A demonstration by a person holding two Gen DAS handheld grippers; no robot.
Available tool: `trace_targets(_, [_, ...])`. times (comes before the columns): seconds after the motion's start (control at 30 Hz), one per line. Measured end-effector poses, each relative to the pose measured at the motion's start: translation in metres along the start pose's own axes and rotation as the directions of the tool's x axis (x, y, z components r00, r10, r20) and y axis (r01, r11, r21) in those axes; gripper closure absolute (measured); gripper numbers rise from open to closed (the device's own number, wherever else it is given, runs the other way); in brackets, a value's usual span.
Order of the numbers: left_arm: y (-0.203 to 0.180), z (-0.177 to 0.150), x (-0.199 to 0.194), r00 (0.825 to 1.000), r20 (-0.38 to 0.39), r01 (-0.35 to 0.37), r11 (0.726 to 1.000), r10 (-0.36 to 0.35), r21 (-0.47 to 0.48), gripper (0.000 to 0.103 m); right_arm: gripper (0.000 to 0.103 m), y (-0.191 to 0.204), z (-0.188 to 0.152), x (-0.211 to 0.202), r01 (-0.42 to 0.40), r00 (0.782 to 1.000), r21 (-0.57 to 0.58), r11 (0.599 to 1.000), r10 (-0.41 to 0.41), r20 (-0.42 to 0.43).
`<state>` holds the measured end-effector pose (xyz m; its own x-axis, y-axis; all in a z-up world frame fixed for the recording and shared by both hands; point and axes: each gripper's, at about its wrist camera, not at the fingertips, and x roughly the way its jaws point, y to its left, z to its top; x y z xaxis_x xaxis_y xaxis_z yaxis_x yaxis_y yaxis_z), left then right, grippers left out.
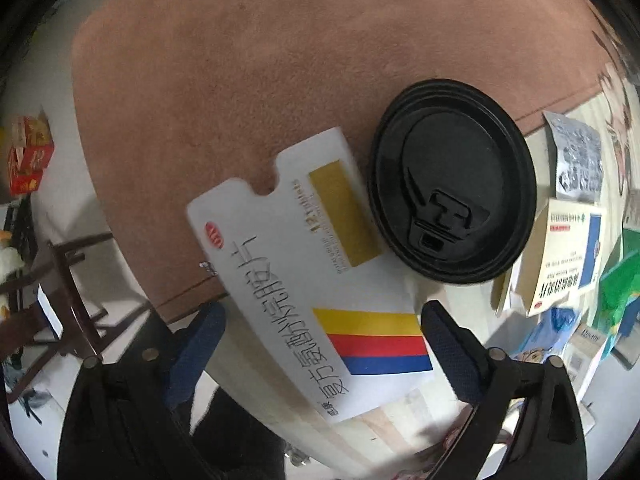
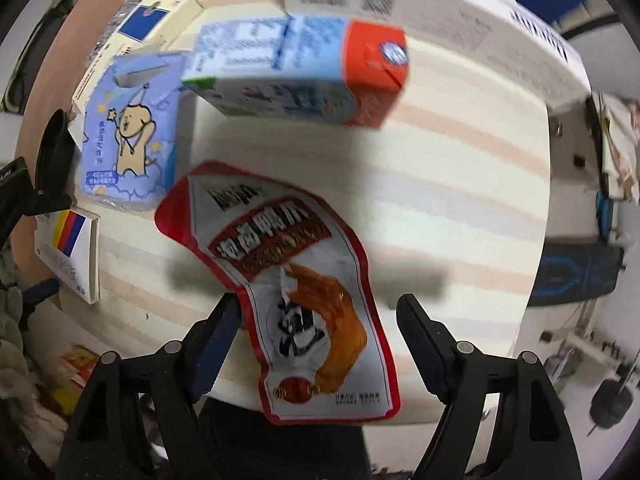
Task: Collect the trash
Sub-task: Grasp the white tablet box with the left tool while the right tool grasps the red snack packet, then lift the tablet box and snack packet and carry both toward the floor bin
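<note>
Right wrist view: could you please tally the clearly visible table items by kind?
Flat boxes: 3
Drink carton: 1
Tissue pack: 1
Snack pouch: 1
Black lid: 1
Total: 7

Your left gripper's view shows a smooth white cardboard medicine box [image 1: 316,280] beside a matt black plastic cup lid [image 1: 452,182], both over a rough, felt-like brown mat [image 1: 260,60]. In your right view, a glossy, crinkled foil snack pouch [image 2: 296,280] lies on pale striped wood-look tabletop [image 2: 460,200], near a coated-paper milk carton [image 2: 304,72].
</note>
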<state>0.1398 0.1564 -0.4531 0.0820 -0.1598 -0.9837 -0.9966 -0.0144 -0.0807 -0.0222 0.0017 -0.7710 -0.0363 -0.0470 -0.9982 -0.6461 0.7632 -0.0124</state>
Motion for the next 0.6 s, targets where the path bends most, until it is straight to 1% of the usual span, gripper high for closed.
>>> trace_targets(0.03, [0.005,-0.001,0.003,1.000,0.008,-0.004,1.000,0.004,0.030,0.010,0.022,0.002,0.003,0.002,-0.002,1.000,-0.007,1.000,0.002,-0.001])
trace_targets(0.07, [0.007,-0.009,0.001,1.000,0.015,-0.011,0.998,0.010,0.060,0.011,0.022,0.004,0.006,0.002,0.000,1.000,-0.011,1.000,0.000,-0.004])
trace_targets(0.1, [0.013,-0.011,0.004,0.999,0.022,-0.028,0.994,0.025,0.106,0.011,0.022,0.007,0.007,0.005,0.003,1.000,-0.016,1.000,-0.003,-0.008])
trace_targets(0.13, [0.025,-0.013,0.009,0.999,0.031,-0.048,0.984,0.043,0.172,0.011,0.024,0.007,0.006,0.002,0.011,1.000,-0.023,1.000,-0.011,0.004])
trace_targets(0.17, [0.025,-0.017,0.012,0.998,0.032,-0.059,0.976,0.053,0.208,0.011,0.029,0.006,0.001,-0.001,0.026,1.000,-0.027,0.999,-0.026,0.014])
trace_targets(0.2, [0.035,-0.019,0.016,0.998,0.031,-0.069,0.964,0.063,0.256,0.011,0.035,0.007,-0.004,-0.004,0.019,1.000,-0.029,0.999,-0.018,0.022])
trace_targets(0.23, [0.044,-0.022,0.022,0.997,0.029,-0.077,0.950,0.072,0.304,0.011,0.040,0.011,-0.008,-0.007,0.020,0.999,-0.026,0.999,-0.020,0.027])
trace_targets(0.27, [0.047,-0.031,0.031,0.996,0.034,-0.085,0.940,0.078,0.332,0.011,0.041,0.015,-0.014,-0.007,0.027,0.999,-0.025,0.999,-0.026,0.027])
trace_targets(0.3, [0.057,-0.030,0.036,0.997,0.029,-0.081,0.938,0.076,0.337,0.011,0.041,0.015,-0.015,-0.006,0.030,0.999,-0.029,0.999,-0.029,0.020])
trace_targets(0.37, [0.083,-0.023,0.048,0.998,0.010,-0.059,0.955,0.058,0.290,0.011,0.035,0.017,-0.016,-0.001,0.040,0.999,-0.051,0.998,-0.039,0.009])
trace_targets(0.43, [0.107,-0.015,0.062,0.998,0.017,-0.058,0.969,0.055,0.239,0.011,0.034,0.025,-0.011,0.002,0.064,0.998,-0.061,0.996,-0.063,0.006])
trace_targets(0.5, [0.122,-0.010,0.069,0.998,0.031,-0.066,0.975,0.061,0.211,0.017,0.035,0.026,-0.007,0.003,0.048,0.999,-0.045,0.998,-0.049,-0.002])
trace_targets(0.53, [0.133,-0.008,0.073,0.997,0.055,-0.072,0.972,0.062,0.223,0.021,0.039,0.026,-0.005,-0.002,0.052,0.999,-0.043,0.998,-0.052,0.011])
trace_targets(0.57, [0.137,-0.007,0.075,0.997,0.066,-0.066,0.967,0.052,0.245,0.021,0.042,0.020,-0.003,-0.003,0.047,0.999,-0.041,0.998,-0.046,0.019])
trace_targets(0.6, [0.141,-0.010,0.078,0.995,0.079,-0.077,0.958,0.057,0.277,0.021,0.050,0.014,-0.003,-0.007,0.029,0.999,-0.040,0.999,-0.028,0.029])
